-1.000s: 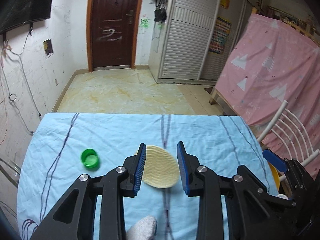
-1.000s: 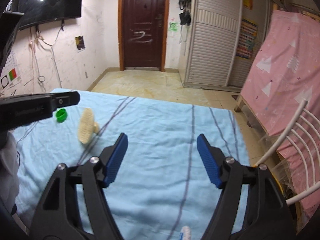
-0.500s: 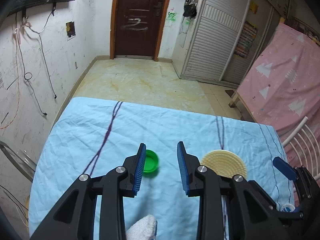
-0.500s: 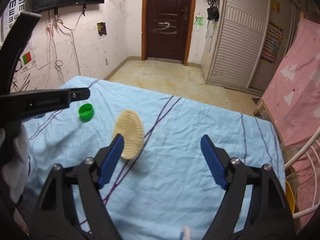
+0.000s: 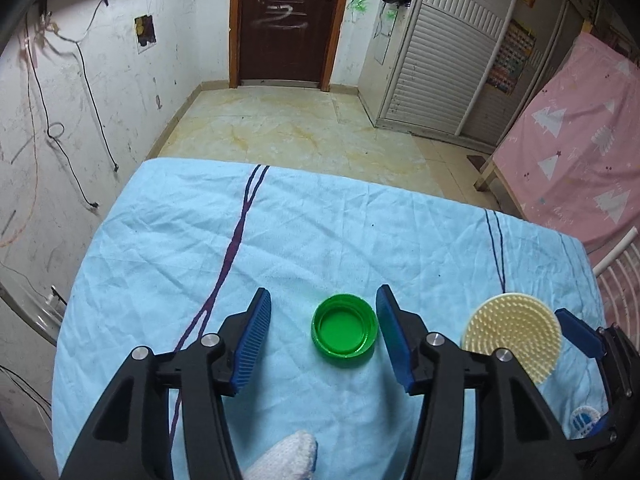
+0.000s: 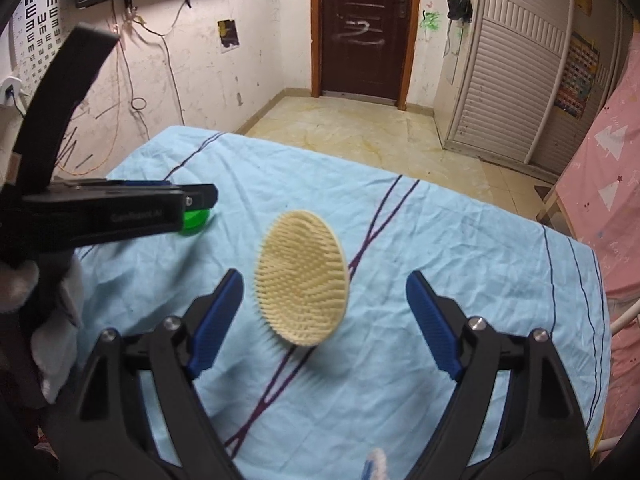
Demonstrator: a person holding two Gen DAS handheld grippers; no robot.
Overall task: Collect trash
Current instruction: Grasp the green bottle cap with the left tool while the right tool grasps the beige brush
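- Now: left gripper (image 5: 323, 336) jaws apart, straddling the green cap (image 5: 345, 330), which lies open side up on the blue cloth (image 5: 320, 240). Cap sits closer to the right pad, near touching; left pad well apart.
- Right gripper (image 6: 323, 320) jaws wide apart, holding nothing. Cream brush (image 6: 301, 277) lies on the cloth ahead of it, nearer its left finger.
- Step in hand, likely: grasp cap with left.
- Do it well: shift a bit right to centre the cap, drop the pads to rim height, close slowly.
- Risk: uneven contact could push or flip the cap; the thin rim may slip out.
- Keep the right one clear of the left.
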